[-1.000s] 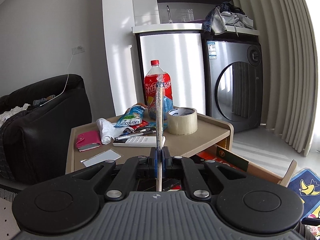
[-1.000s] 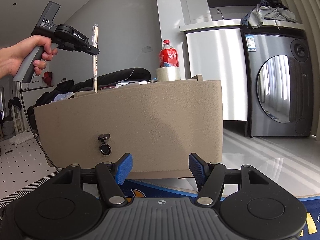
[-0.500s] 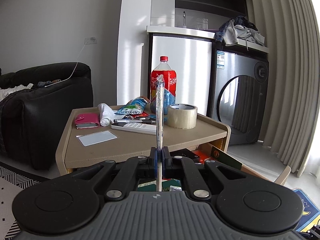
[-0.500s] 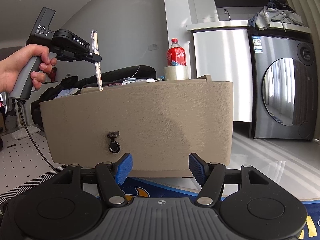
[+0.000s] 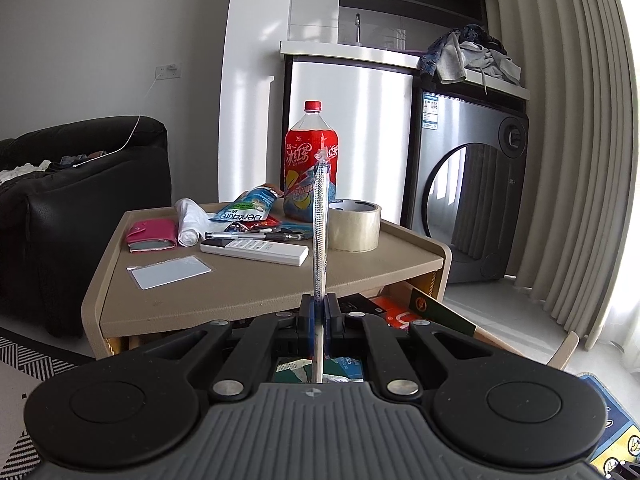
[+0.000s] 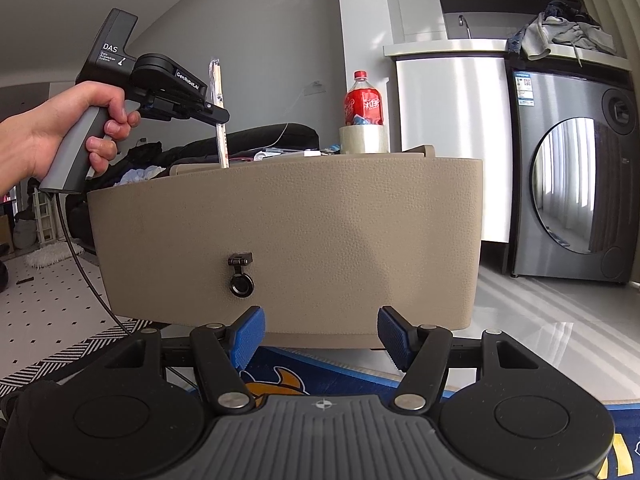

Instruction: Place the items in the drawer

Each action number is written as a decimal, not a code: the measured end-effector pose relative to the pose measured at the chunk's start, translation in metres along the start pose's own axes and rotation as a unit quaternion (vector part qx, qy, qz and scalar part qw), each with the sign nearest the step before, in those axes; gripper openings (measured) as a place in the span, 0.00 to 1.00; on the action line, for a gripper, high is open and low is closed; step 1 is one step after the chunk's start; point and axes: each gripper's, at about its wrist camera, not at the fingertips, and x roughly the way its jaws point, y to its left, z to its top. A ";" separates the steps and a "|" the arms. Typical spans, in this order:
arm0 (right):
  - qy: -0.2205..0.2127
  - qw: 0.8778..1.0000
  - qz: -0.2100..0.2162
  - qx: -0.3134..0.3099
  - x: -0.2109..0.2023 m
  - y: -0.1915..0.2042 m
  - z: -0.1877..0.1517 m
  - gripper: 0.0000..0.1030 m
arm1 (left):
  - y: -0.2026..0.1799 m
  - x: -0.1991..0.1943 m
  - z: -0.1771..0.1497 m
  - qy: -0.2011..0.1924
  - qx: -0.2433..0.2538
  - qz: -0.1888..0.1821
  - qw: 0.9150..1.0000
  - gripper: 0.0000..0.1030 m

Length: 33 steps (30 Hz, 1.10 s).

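Observation:
My left gripper [image 5: 320, 312] is shut on a thin wrapped stick [image 5: 320, 216] that stands upright between its blue pads. It hovers over the open drawer [image 5: 492, 338] under the beige table [image 5: 240, 280]. From the right wrist view a hand [image 6: 40, 140] holds that left gripper [image 6: 218, 114] above the drawer's beige front panel [image 6: 320, 220], and the stick's [image 6: 219, 80] lower end dips behind the panel's top edge. My right gripper [image 6: 320, 332] is open and low, facing the panel with nothing between its fingers.
On the table lie a red soda bottle [image 5: 310, 168], a tape roll [image 5: 354, 226], a white remote [image 5: 256, 249], a pink wallet [image 5: 152, 234], a card [image 5: 171, 272] and pens [image 5: 256, 235]. A black sofa [image 5: 80, 200] is left, a washing machine [image 5: 468, 200] right.
The left gripper has sunk toward the drawer with the stick and rolled to level. The right gripper has stayed where it was, still open.

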 end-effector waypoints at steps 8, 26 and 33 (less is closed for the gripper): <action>0.000 1.000 -0.002 -0.002 0.001 0.001 -0.002 0.64 | -0.015 0.008 0.006 -0.003 0.004 -0.017 1.000 0.05; -0.001 1.000 -0.008 0.006 0.002 -0.002 -0.003 0.64 | -0.013 0.009 0.003 -0.002 -0.009 -0.020 1.000 0.06; 0.005 1.000 0.000 0.003 0.005 -0.001 0.000 0.64 | -0.014 0.007 0.008 -0.007 -0.011 -0.023 1.000 0.06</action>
